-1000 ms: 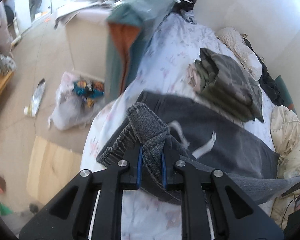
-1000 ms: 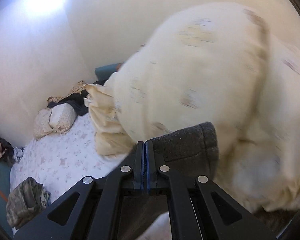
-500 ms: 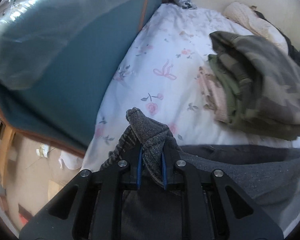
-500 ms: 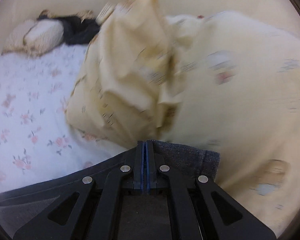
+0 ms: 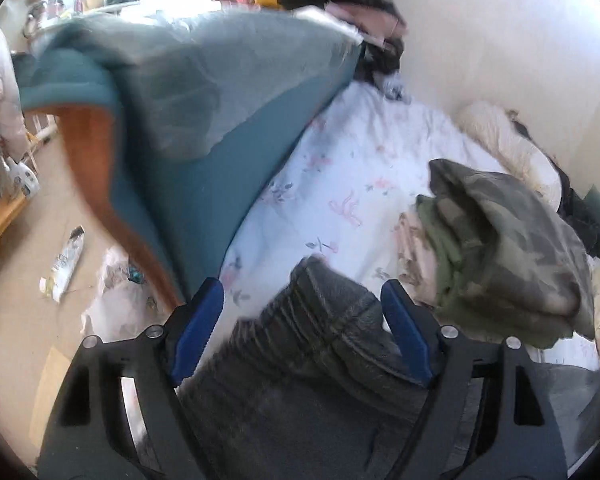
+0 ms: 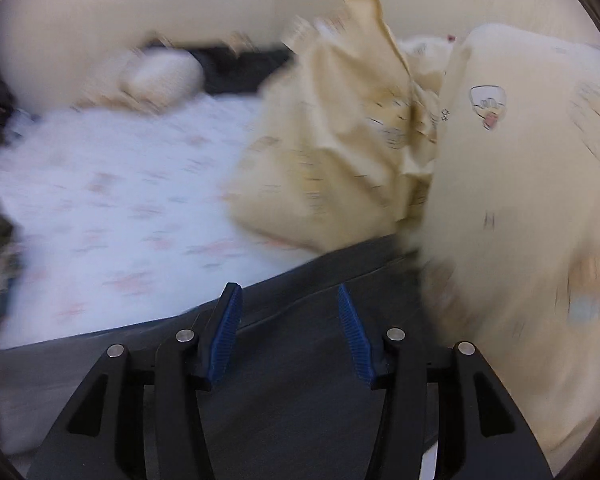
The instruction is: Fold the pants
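Note:
The dark grey pants [image 5: 320, 340] lie on the flowered white bed sheet [image 5: 340, 184]. Their bunched ribbed end sits between the wide-spread blue pads of my left gripper [image 5: 302, 300], which is open and not clamping it. In the right wrist view the flat grey pants fabric [image 6: 300, 280] lies under my right gripper [image 6: 288, 300], which is also open with its pads apart above the cloth.
A pile of folded camouflage clothes [image 5: 508, 248] lies on the bed to the right. A teal cushion with an orange edge [image 5: 220, 120] stands at the bed's left side. A cream duvet [image 6: 500, 180] is heaped at the right. Litter lies on the floor [image 5: 64, 260].
Both grippers were shut on the pants and have opened, letting the fabric go onto the bed. Both views are blurred by motion.

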